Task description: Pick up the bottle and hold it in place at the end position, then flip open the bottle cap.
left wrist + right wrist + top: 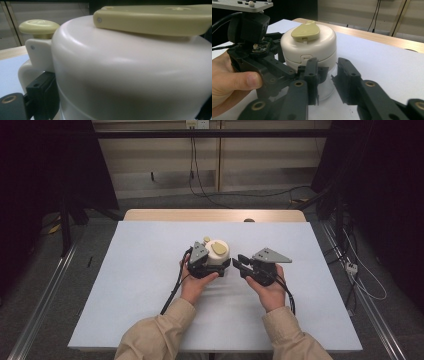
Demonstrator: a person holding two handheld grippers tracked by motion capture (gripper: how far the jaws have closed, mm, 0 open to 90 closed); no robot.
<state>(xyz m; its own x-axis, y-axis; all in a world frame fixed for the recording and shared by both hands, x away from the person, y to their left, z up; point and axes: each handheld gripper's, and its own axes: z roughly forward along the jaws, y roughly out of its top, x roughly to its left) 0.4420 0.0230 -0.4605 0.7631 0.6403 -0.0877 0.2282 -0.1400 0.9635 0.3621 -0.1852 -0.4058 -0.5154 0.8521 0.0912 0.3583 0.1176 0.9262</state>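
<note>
A squat white container (218, 251) with a beige flap on its lid and a beige knob (38, 26) at its side stands mid-table on a clear lower part. My left gripper (218, 263) is shut on its body. In the left gripper view the black pads (43, 96) press against the white wall. My right gripper (240, 262) lies just right of the container and points at it. In the right gripper view its jaws (328, 82) stand a narrow gap apart with nothing between them, a little short of the clear base (325, 87). The left gripper (294, 62) and a thumb hold the container there.
A white sheet (150, 285) covers the table, with a strip of wooden top (215, 215) showing at the far edge. Black cables (240, 195) run over the floor beyond, and dark curtains hang at both sides.
</note>
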